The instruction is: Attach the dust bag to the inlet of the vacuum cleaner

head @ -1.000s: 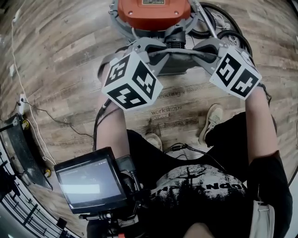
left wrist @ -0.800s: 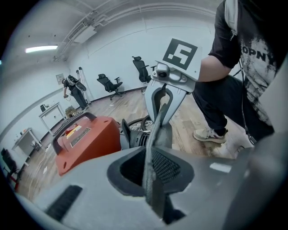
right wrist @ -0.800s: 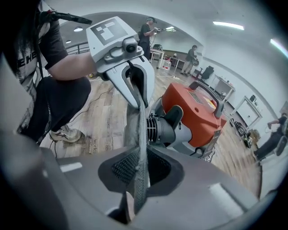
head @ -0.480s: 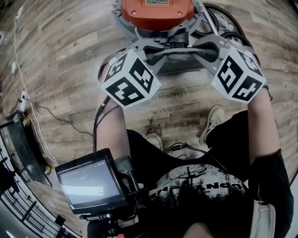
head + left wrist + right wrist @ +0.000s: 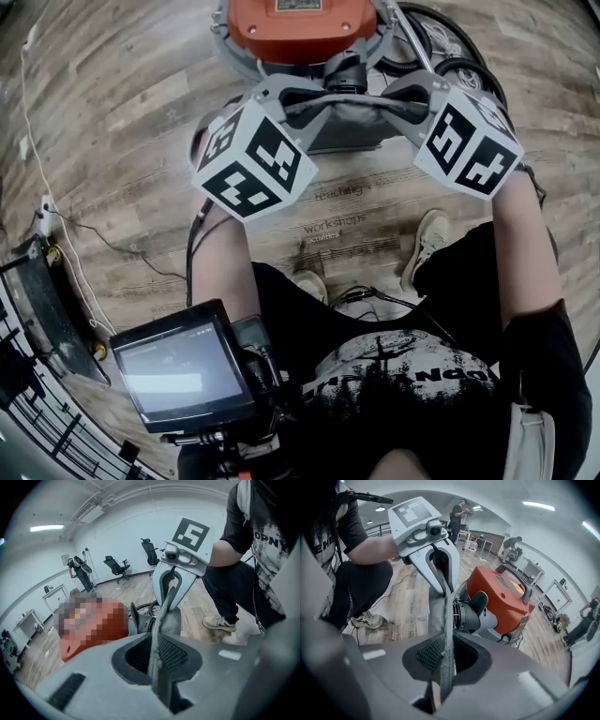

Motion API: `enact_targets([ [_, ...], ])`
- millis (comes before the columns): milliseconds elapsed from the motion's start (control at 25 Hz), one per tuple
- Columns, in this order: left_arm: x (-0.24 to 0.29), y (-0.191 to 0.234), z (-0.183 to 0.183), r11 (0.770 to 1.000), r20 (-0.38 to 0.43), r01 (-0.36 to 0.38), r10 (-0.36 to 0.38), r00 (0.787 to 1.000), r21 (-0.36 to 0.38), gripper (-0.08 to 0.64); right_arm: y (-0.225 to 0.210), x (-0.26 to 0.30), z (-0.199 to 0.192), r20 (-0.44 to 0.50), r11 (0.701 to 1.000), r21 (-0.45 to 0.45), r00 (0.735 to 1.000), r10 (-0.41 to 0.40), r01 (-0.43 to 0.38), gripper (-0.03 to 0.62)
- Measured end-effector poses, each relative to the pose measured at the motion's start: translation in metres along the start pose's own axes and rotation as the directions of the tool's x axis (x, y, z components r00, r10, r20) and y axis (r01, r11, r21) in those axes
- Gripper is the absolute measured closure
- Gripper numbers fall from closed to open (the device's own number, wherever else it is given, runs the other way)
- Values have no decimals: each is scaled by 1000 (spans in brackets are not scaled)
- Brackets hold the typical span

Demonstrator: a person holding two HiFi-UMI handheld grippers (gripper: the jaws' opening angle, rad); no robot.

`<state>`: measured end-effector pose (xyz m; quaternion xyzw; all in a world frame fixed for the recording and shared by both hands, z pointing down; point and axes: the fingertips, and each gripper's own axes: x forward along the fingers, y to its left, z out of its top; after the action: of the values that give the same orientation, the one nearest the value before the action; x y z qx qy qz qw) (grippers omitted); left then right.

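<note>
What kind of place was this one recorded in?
Probably an open office or lab workspace: swivel office chairs stand by a white wall, white desks line the far side where other people are working, and the floor is wood-look planking.

Pale printed words are carried by the brown wood-plank floor [image 5: 112, 141]. In the head view "workshops" is read between the feet, with a smaller line beneath it, apparently "activities", and a fainter, illegible word above. On the black T-shirt [image 5: 403, 370] a worn white print is seen, of which only "NDON" is made out. Black-and-white square code markers, without letters, are borne by the left white cube [image 5: 251, 159] and the right white cube [image 5: 469, 139]. The label on the orange vacuum cleaner [image 5: 300, 28] cannot be read.
</note>
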<state>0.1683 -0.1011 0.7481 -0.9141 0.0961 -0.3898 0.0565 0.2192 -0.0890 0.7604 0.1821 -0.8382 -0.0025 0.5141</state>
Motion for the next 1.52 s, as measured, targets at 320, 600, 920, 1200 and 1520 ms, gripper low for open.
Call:
enact_targets([
  [320, 4, 8, -4, 998, 20, 8, -7, 1000, -69, 514, -4, 3, 1, -2, 1000, 10, 1000, 30, -30, 554],
  [600, 3, 10, -8, 995, 8, 18, -17, 1000, -95, 512, -5, 4, 6, 20, 999, -38, 999, 35, -35, 551],
  [920, 3, 9, -28, 991, -47, 34, -41, 998, -131, 515, -10, -8, 30, 83, 992, -122, 996, -16, 26, 554],
  [1200, -1, 12, -17, 999, -25, -10, 9, 1000, -53, 511, -5, -5, 19, 64, 999, -41, 998, 3, 0, 560],
  [1520, -7, 20, -12, 998, -22, -39, 38, 999, -46, 512, -9, -6, 22, 66, 996, -92, 998, -4, 10, 561],
])
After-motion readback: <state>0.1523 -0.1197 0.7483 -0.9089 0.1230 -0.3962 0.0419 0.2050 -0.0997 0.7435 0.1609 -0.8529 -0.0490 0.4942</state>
